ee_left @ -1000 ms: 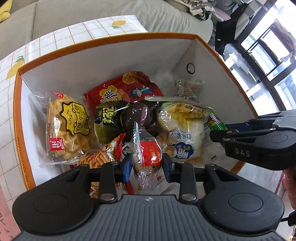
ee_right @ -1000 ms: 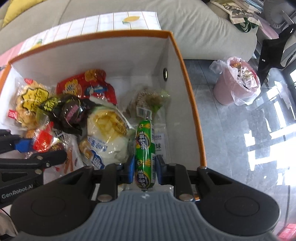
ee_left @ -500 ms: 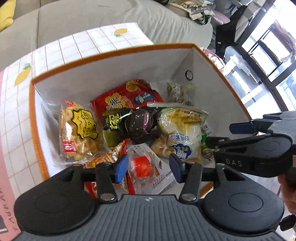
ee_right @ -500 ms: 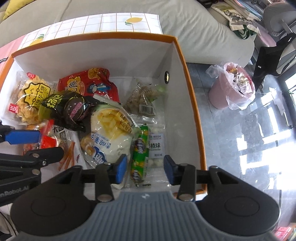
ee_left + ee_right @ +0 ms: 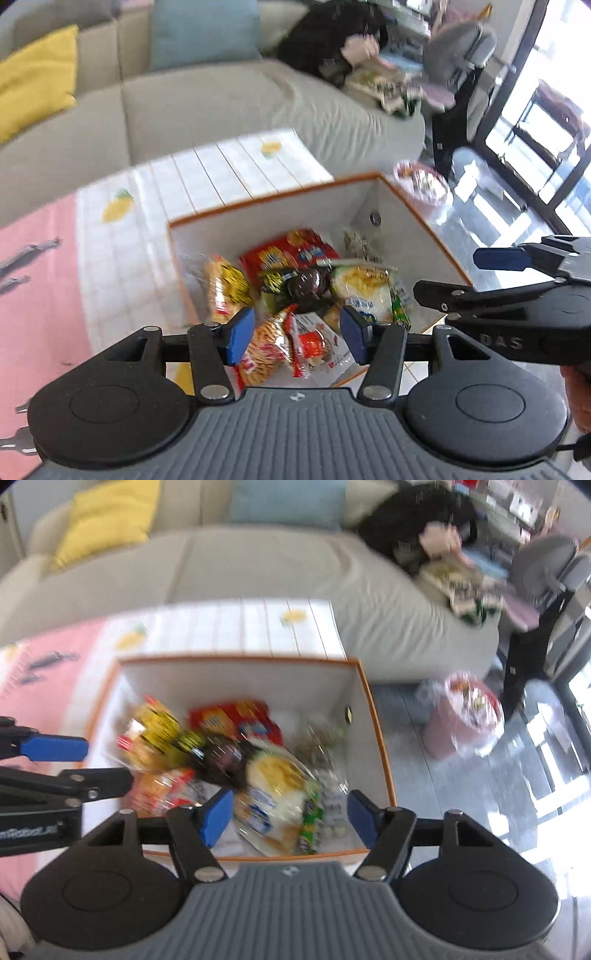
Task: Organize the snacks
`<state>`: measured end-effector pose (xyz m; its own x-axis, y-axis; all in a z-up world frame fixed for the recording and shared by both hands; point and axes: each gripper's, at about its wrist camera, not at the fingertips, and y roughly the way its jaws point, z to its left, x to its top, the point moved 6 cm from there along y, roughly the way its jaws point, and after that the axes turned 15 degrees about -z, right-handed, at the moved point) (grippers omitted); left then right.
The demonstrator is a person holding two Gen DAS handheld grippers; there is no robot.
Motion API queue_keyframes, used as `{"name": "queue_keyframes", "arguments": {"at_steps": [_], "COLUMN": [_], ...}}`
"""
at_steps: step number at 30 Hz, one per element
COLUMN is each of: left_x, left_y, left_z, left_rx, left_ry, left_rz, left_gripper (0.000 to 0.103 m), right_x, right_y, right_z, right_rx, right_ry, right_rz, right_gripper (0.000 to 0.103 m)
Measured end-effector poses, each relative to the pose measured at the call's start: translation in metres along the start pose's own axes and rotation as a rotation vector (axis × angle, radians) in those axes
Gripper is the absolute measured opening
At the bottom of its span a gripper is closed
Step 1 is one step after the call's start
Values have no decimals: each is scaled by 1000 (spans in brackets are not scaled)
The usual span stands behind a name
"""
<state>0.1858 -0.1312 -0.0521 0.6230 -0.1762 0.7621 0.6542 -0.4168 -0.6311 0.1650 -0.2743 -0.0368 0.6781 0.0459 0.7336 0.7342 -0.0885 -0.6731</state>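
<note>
An orange-rimmed white box [image 5: 280, 218] [image 5: 236, 679] holds several snack packs. Among them are a red bag [image 5: 291, 251], a yellow cracker pack [image 5: 221, 284], a dark pack [image 5: 295, 284] and a yellow-white bag [image 5: 364, 291] [image 5: 277, 775]. A small clear pack with a red label [image 5: 312, 341] lies at the box's near end, below my left gripper [image 5: 297, 325], which is open and empty. A green sausage [image 5: 310, 827] lies by the right wall. Above it, the jaws of my right gripper [image 5: 290, 812] are opening with nothing between them.
The box stands on a lemon-print checked cloth [image 5: 229, 173] next to a pink mat [image 5: 37, 280]. Behind is a grey sofa [image 5: 280, 572] with yellow [image 5: 107, 517] and blue cushions. A pink bin [image 5: 465, 716] stands on the shiny floor to the right.
Both grippers opened and let go: the red-labelled pack and the green sausage now lie in the box. Both grippers rose and drew back, so the box looks smaller.
</note>
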Motion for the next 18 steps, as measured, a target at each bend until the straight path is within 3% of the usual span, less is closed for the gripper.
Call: {"name": "queue_keyframes", "arguments": {"at_steps": [6, 12, 18], "left_x": [4, -3, -23], "left_y": [-65, -122, -159], "left_z": [7, 18, 26], "left_rx": [56, 132, 235], "left_ry": [22, 72, 137], "left_rz": [-164, -325, -448], "left_gripper": [63, 71, 80], "right_x": [14, 7, -16], "right_y": [-69, -129, -163], "right_z": [30, 60, 88], "right_rx": [62, 100, 117], "right_ry": [28, 71, 122], "right_rz": [-216, -417, -524], "right_gripper": [73, 78, 94]}}
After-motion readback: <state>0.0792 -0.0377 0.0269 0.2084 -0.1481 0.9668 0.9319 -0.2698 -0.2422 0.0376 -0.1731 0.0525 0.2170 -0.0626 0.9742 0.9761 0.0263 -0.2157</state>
